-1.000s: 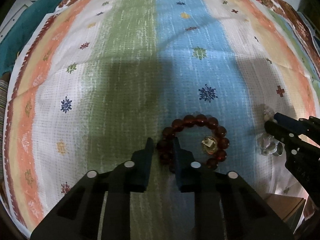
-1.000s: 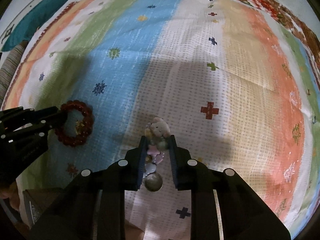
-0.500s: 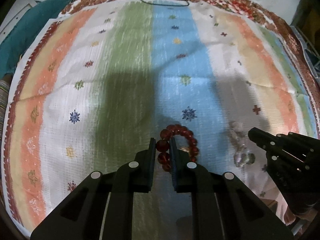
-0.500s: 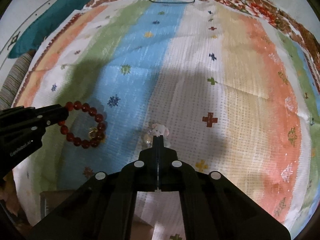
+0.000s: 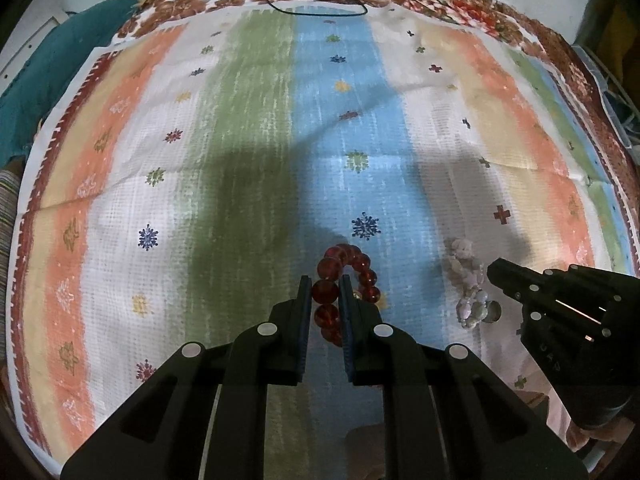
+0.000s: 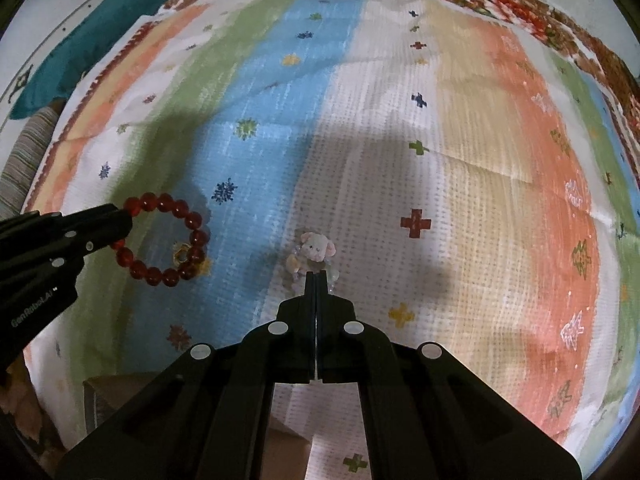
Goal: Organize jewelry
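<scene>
Best lifted slowly off the striped cloth (image 5: 248, 128): red bracelet (image 5: 340, 280) pinched bead-deep in left claw (image 5: 325, 292) over the blue stripe, pale charm bracelet (image 6: 314, 254) just ahead of right claw (image 6: 315, 280), pressed together, grip unclear.

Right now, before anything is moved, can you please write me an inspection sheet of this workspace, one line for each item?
Surface: striped cloth with small star and cross motifs, lying flat with some creases.
Job's things: red bead bracelet with a gold charm; pale bead bracelet with a small plush charm.
Clutter: nothing seen on the cloth.
Grippers: left gripper has its jaws shut on the red bead bracelet; right gripper has its jaws closed together at the pale bead bracelet; whether they pinch it cannot be told.
Cables: thin black cord looped at the far edge.
Surroundings: teal fabric at far left; floral border cloth beyond.
</scene>
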